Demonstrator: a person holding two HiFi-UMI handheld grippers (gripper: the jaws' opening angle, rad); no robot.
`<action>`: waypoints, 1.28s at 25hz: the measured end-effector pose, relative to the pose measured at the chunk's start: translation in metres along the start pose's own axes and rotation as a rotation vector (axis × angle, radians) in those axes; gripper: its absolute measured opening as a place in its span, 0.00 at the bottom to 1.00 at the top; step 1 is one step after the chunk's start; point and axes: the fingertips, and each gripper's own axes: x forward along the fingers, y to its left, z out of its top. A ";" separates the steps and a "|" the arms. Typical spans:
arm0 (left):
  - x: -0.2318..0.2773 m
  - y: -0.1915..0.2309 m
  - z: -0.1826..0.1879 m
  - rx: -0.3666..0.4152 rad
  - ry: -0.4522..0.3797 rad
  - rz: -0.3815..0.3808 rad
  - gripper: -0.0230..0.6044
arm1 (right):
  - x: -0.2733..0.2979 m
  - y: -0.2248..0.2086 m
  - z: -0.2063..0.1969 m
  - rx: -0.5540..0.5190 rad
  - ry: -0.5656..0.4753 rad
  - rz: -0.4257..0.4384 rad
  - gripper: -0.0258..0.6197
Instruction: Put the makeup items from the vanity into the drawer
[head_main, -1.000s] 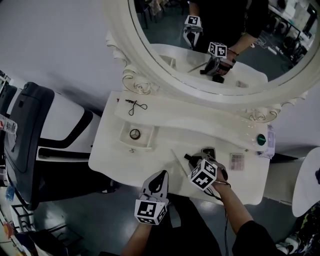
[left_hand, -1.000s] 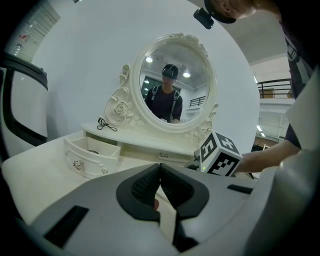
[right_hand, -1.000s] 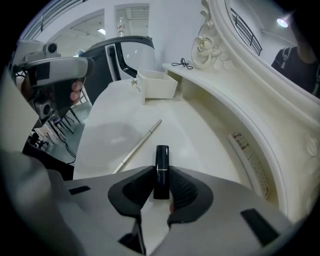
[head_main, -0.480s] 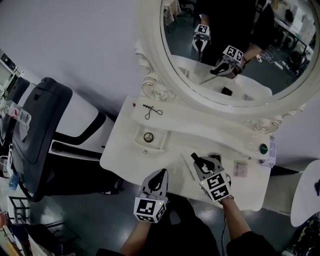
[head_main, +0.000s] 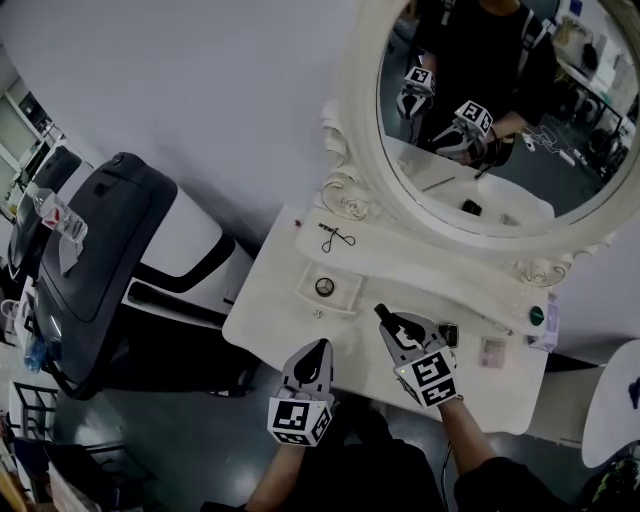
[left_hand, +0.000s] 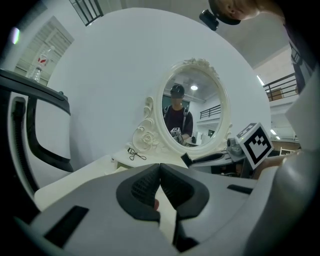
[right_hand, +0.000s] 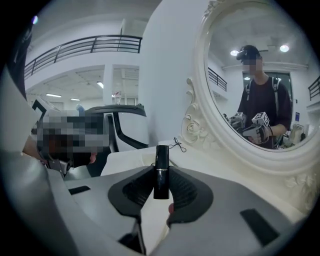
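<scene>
My right gripper is shut on a black lipstick tube, which stands upright between its pads. It hovers over the front of the white vanity top, right of the small open drawer, where a round item lies. My left gripper is shut and empty, off the vanity's front edge. An eyelash curler lies by the mirror's base. A black compact and a small palette lie to the right.
The oval mirror in its carved frame rises behind the vanity. A green-topped item stands at the far right end. A treadmill stands to the vanity's left. A white round stool edge shows at the right.
The head view has swung, so the vanity sits further right in the picture. My right gripper has carried the lipstick left, away from the compact and closer to the drawer. The left gripper has barely moved.
</scene>
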 end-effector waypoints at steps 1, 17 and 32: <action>-0.002 0.004 0.000 -0.003 -0.002 0.006 0.06 | 0.009 0.003 0.006 -0.008 -0.005 0.010 0.20; -0.021 0.065 0.005 -0.018 -0.002 0.078 0.06 | 0.168 0.048 -0.008 -0.269 0.240 0.249 0.20; -0.026 0.077 -0.004 -0.033 0.016 0.078 0.06 | 0.183 0.045 -0.014 -0.243 0.288 0.261 0.20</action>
